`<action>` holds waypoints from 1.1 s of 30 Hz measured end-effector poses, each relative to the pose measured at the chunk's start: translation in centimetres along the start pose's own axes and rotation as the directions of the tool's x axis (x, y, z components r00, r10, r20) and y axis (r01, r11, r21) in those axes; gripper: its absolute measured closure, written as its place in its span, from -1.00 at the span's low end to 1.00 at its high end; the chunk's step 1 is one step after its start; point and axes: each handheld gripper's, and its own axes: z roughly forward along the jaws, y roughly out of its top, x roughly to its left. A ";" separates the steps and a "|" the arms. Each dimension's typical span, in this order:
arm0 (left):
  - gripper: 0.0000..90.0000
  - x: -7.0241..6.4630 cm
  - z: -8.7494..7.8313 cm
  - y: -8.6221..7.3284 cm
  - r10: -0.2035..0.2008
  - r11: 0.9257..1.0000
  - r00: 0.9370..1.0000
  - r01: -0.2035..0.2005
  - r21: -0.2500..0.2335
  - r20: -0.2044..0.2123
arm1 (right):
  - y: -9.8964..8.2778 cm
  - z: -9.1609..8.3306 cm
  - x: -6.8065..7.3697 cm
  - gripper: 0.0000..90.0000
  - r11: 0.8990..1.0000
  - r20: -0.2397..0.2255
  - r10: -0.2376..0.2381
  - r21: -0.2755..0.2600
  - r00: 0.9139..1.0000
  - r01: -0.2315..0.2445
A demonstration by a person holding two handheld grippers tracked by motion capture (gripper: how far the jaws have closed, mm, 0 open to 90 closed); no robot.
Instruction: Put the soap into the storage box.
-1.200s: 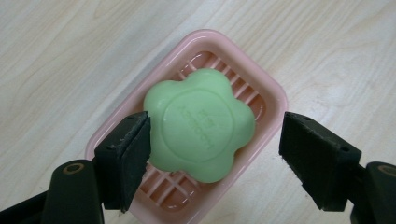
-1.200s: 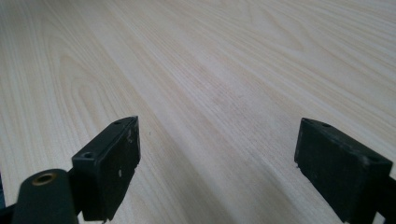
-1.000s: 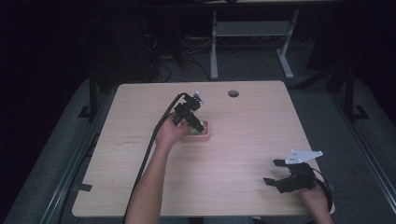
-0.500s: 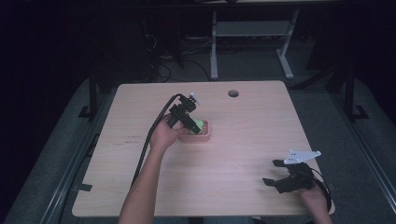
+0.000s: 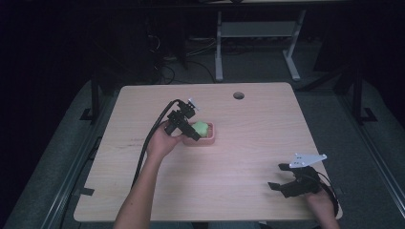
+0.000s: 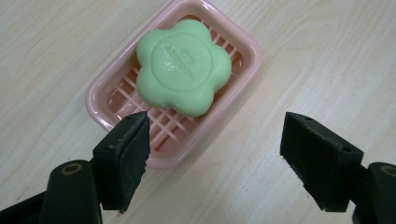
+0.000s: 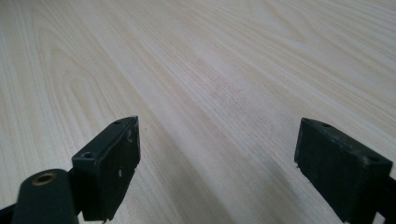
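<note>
Our left gripper [image 5: 191, 130] hung with its jaws spread wide and nothing between them, poised just above the near end of the pink soap dish [image 6: 140, 88]. From the left gripper view, one pad [image 6: 126, 156] sat over the dish's near rim while the other stood off over bare wood beside it. The green flower-shaped soap [image 6: 183, 66] lay flat in the dish, toward its far end, just ahead of the jaws and not touched by either.

We judged the step to be the approach to the soap, with no grasp made. The next move would call for shifting the gripper forward and centring it so that both pads straddle the soap, then lowering and closing gently, since a smooth bar may slip and the light dish may slide.

The dish sat near the middle of the surface [image 5: 248, 157], a little toward its left and far edges. Our right gripper [image 5: 282, 183] rested well apart, near the right near corner, its jaws also wide and empty over bare wood.
</note>
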 end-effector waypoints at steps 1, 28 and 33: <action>-0.46 0.0 0.0 0.0 0.010 1.000 1.000 -0.010 0.003 -0.001 | 0.0 0.0 0.0 -0.69 1.000 0.001 -0.001 0.001 1.000 0.001; -0.46 -1.9 -1.5 -2.0 0.053 0.998 0.999 -0.052 -0.019 0.012 | 0.0 0.1 0.0 -0.69 1.000 0.005 0.000 0.010 1.000 0.000; -0.46 -1.9 -1.5 -2.8 0.054 0.998 0.998 -0.054 -0.015 0.009 | 0.0 0.1 0.0 -0.69 1.000 0.006 -0.001 0.009 1.000 0.001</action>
